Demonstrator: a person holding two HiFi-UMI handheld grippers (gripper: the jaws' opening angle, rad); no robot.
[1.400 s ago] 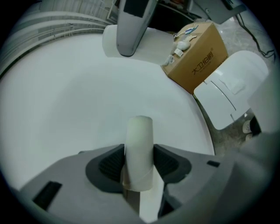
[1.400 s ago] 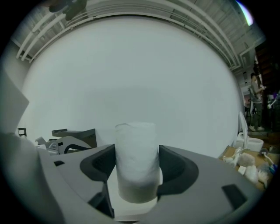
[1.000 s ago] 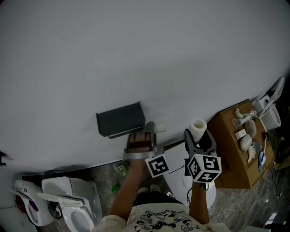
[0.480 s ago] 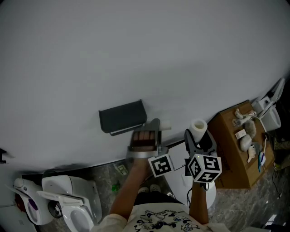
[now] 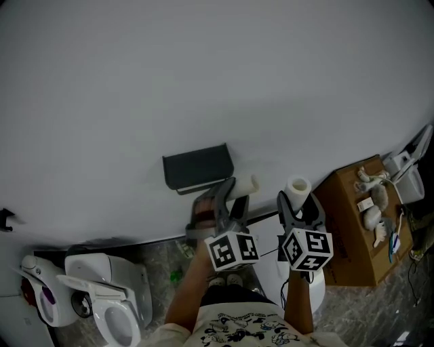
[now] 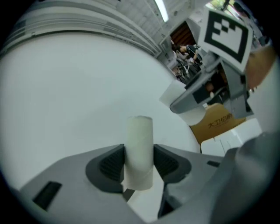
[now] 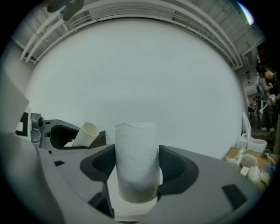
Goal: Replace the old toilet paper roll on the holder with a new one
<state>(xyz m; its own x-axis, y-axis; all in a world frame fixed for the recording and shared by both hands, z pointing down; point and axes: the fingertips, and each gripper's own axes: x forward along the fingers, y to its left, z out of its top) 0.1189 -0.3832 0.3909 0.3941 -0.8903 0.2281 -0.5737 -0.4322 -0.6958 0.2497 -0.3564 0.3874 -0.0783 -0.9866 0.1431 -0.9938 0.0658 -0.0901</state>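
Head view: your left gripper [image 5: 237, 192] pinches one smooth cardboard tube [image 6: 139, 148]; your right gripper [image 5: 298, 205] pinches one soft, cylindrical paper roll [image 7: 136, 162].

Dim, even light falls on the plain grey-white wall [image 5: 203, 81], with soft shadows. Both gripper views bulge fisheye-style into black corners, and a bright ceiling strip lamp [image 6: 161, 8] glows overhead.

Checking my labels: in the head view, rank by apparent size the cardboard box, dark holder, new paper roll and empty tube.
1. cardboard box
2. dark holder
3. new paper roll
4. empty tube
The last two are partly hidden, so their order is unsure.
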